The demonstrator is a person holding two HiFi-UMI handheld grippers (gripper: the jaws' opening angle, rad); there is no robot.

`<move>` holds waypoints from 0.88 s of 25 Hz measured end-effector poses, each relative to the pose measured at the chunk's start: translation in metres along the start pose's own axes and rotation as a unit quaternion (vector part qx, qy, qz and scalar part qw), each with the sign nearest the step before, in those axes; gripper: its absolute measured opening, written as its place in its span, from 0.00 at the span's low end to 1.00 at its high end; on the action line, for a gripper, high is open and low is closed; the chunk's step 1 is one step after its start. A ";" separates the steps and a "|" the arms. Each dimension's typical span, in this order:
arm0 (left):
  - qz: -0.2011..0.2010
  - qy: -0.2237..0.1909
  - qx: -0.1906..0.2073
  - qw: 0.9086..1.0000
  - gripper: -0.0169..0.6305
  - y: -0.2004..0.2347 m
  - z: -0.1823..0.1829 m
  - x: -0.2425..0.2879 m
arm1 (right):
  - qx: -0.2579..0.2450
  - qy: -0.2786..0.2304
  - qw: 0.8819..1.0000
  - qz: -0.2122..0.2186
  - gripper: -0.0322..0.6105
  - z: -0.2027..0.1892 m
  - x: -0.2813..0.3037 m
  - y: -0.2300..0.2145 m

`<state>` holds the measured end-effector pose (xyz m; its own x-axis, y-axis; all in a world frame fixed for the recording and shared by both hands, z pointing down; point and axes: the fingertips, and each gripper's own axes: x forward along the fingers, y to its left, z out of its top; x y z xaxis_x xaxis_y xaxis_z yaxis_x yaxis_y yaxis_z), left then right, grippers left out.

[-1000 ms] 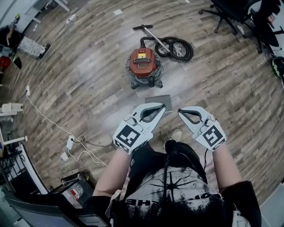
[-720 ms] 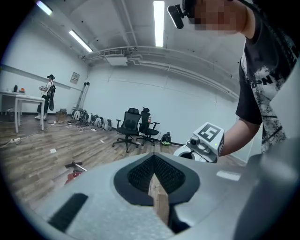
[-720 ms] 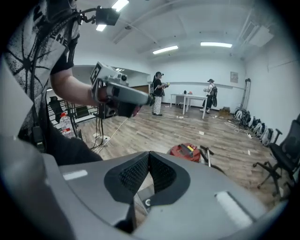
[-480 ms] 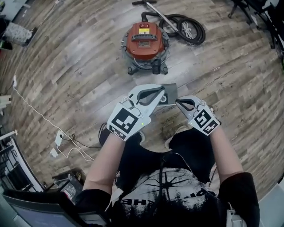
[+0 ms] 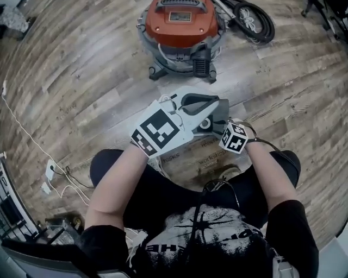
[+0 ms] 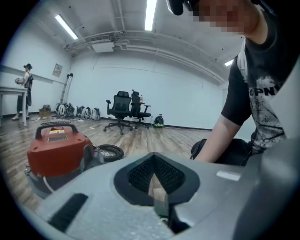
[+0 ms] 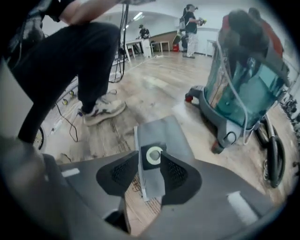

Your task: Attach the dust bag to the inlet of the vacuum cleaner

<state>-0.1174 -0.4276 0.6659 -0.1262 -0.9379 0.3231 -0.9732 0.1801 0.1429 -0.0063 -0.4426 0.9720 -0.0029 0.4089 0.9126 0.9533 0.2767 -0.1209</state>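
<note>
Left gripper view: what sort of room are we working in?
Likely an open office or lab workspace: wood-plank floor, wheeled office chairs by a bare white wall, and ceiling strip lights.

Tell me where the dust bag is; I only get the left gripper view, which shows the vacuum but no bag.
Observer: The dust bag lies flat on the floor, in front of the vacuum cleaner.
Operator: Is the right gripper holding it?
Observer: No. The right gripper has just been opening its jaws; they stand apart, the bag's collar between them, unpressed.
Operator: Which way does the collar face?
Observer: Its white ring faces up.
</note>
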 end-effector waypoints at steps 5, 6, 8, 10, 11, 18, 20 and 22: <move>0.019 0.044 0.015 0.999 0.02 -0.005 -0.029 0.011 | -0.014 0.099 0.995 0.005 0.34 -0.066 0.061 0.001; 0.021 0.052 0.011 0.998 0.02 -0.006 -0.035 0.013 | -0.016 0.110 0.994 0.004 0.35 -0.075 0.068 0.002; 0.022 0.066 0.000 0.998 0.02 -0.008 -0.046 0.016 | -0.019 0.128 0.992 0.004 0.36 -0.088 0.082 0.002; 0.022 0.076 -0.006 0.997 0.02 -0.010 -0.055 0.018 | -0.017 0.137 0.990 0.005 0.37 -0.094 0.095 0.000; 0.024 0.080 -0.008 0.997 0.02 -0.011 -0.058 0.018 | -0.017 0.141 0.990 0.005 0.37 -0.095 0.100 -0.001; 0.045 0.083 -0.018 0.995 0.02 -0.012 -0.062 0.005 | -0.062 0.185 0.980 -0.026 0.33 -0.112 0.125 -0.002; 0.053 0.086 -0.018 0.995 0.02 -0.011 -0.064 -0.001 | -0.075 0.187 0.979 -0.027 0.31 -0.110 0.129 -0.001; 0.060 0.081 -0.025 0.995 0.02 -0.009 -0.065 -0.005 | -0.076 0.184 0.980 -0.024 0.26 -0.111 0.128 0.000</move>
<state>-0.0956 -0.4056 0.7238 -0.2040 -0.8492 0.4872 -0.9420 0.3058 0.1386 0.0263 -0.4867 1.1324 0.0329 0.0498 0.9982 0.9887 0.1445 -0.0398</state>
